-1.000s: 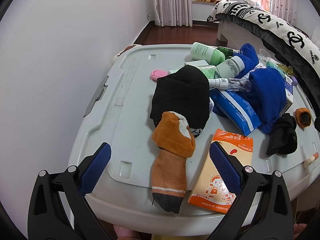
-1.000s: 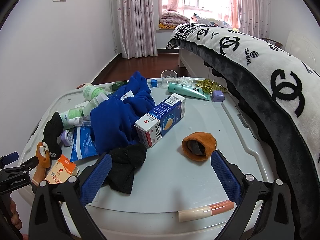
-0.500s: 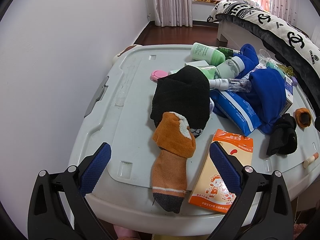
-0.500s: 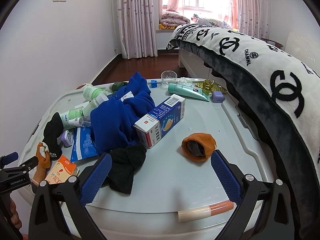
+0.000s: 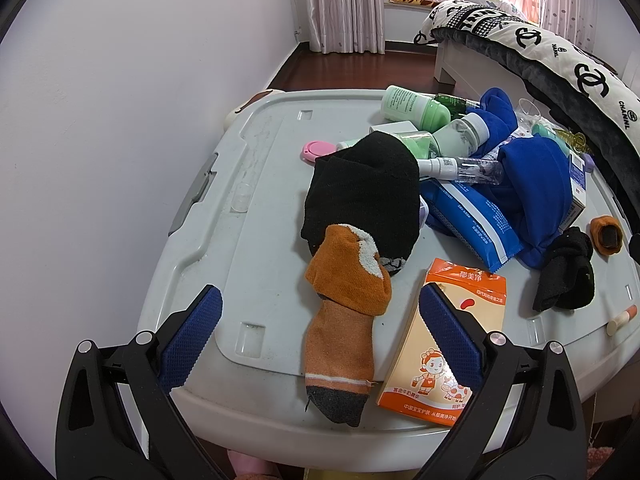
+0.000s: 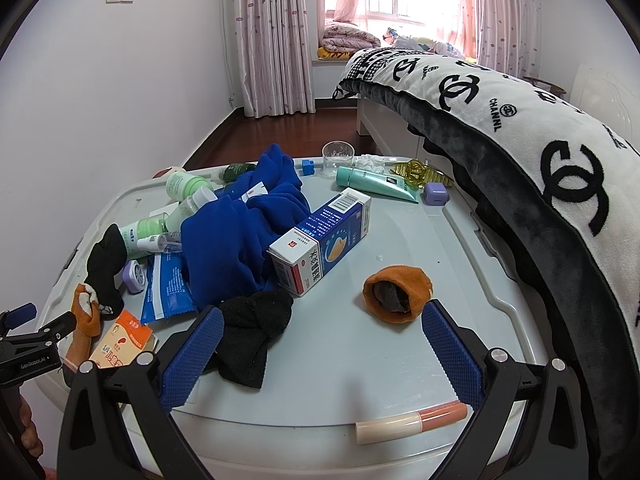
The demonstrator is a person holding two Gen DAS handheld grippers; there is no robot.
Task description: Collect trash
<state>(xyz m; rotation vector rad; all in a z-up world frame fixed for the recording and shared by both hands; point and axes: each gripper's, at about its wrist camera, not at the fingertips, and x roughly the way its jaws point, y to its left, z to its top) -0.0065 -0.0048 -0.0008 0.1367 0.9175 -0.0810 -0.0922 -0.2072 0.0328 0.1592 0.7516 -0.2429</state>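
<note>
Grey plastic bin lid [image 5: 264, 216] cluttered with clothes, bottles, packaging. Left gripper [image 5: 320, 328] held wide open over near edge, nothing gripped; orange sock [image 5: 344, 304] seen between its pads, orange box [image 5: 448, 344] just beside right pad. Right gripper [image 6: 320, 344] likewise spread wide, empty; black sock [image 6: 252, 332] touched or overlapped by left pad, rolled orange sock [image 6: 398, 294] near right pad. Blue-white carton [image 6: 320, 240] leaned on blue cloth [image 6: 236, 240]. Lip balm tube [image 6: 412, 422] laid at front edge.
</note>
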